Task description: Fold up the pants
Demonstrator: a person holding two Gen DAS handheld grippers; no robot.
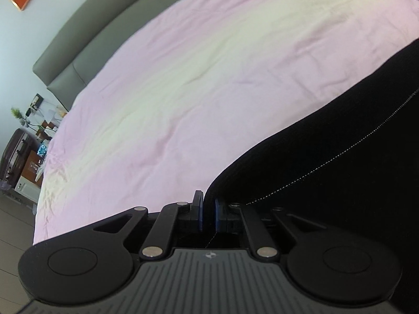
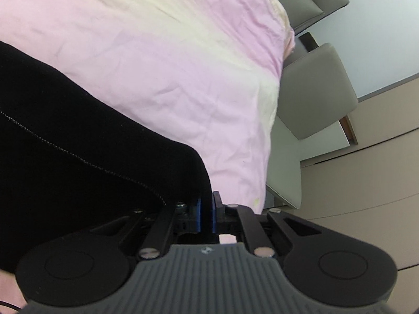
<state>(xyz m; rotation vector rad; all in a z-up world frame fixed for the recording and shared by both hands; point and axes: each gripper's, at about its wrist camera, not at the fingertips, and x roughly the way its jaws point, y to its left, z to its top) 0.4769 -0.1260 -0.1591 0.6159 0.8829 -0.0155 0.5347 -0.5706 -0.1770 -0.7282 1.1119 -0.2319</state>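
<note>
Black pants (image 1: 327,136) with a line of pale stitching hang stretched over a pink bed sheet (image 1: 183,78). My left gripper (image 1: 209,212) is shut on the pants' left edge, the cloth pinched between its blue pads. In the right wrist view the pants (image 2: 78,130) fill the left side. My right gripper (image 2: 205,214) is shut on their right edge, above the sheet (image 2: 157,52). The cloth spans between the two grippers.
A grey padded headboard (image 1: 86,39) runs along the bed's far side. A cluttered nightstand and a suitcase (image 1: 15,154) stand at the left. Grey headboard panels (image 2: 314,91) and beige wardrobe doors (image 2: 366,183) lie right of the bed's edge.
</note>
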